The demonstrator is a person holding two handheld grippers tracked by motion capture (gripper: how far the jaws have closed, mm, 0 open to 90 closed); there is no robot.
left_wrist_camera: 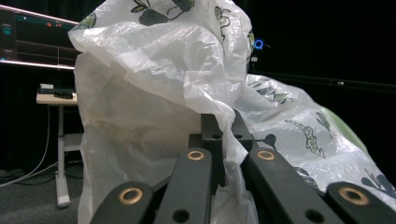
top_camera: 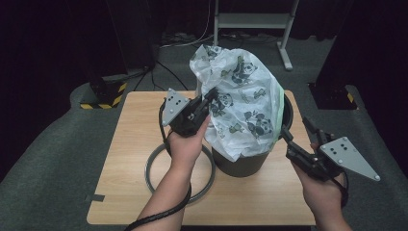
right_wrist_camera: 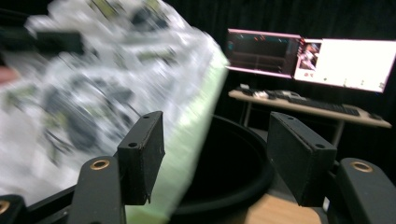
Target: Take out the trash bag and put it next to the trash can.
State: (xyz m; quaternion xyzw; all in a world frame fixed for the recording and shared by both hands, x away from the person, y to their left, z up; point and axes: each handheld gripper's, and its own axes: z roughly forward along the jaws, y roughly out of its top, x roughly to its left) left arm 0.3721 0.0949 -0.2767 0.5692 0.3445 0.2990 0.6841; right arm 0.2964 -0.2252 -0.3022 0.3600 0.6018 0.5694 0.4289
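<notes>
The panda-print bag [top_camera: 240, 103] is pinched in the closed left claw [top_camera: 210, 95] above the bin [top_camera: 240, 163], still unfitted, while the right claw [top_camera: 294, 130] is held open and empty at the bin's right.

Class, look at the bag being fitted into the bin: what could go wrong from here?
1. The left gripper pinches thin bag film; a pull might tear it.
2. The right gripper is open and holds nothing, so the bag's far side could slip off the bin.
</notes>
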